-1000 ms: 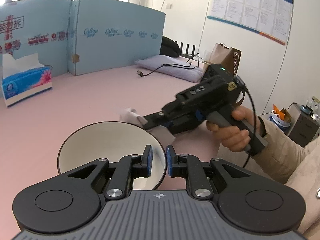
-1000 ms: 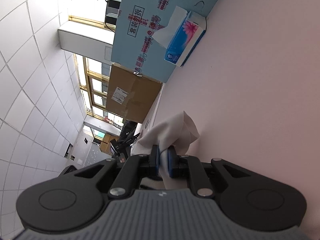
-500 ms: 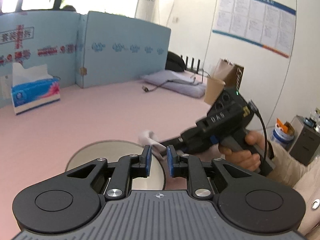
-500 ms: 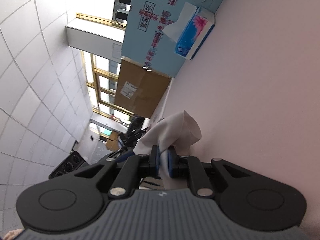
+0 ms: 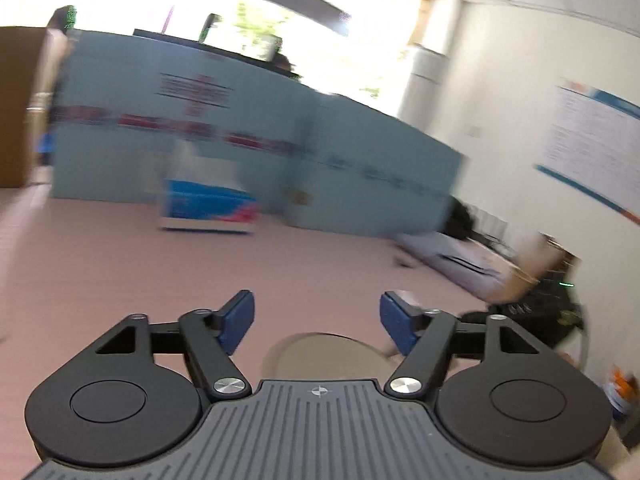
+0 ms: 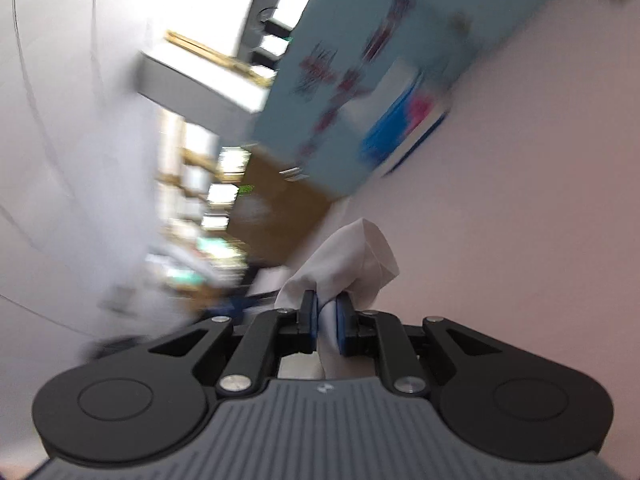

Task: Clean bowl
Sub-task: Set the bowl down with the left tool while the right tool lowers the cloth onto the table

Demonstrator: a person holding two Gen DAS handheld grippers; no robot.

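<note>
In the left wrist view my left gripper is open and empty, its blue pads wide apart. The white bowl lies on the pink table just below and between the fingers, mostly hidden by the gripper body. The other hand-held gripper shows at the right, blurred. In the right wrist view my right gripper is shut on a crumpled white tissue that sticks up past the pads. The bowl is not in the right wrist view.
A blue tissue box stands on the pink table in front of light-blue cardboard panels; it also shows in the right wrist view. A grey pillow and a cable lie at the right. Both views are motion-blurred.
My left gripper has opened, let go of the bowl rim and tilted upward; the bowl now sits low on the table. The right gripper has swung while still holding the tissue.
</note>
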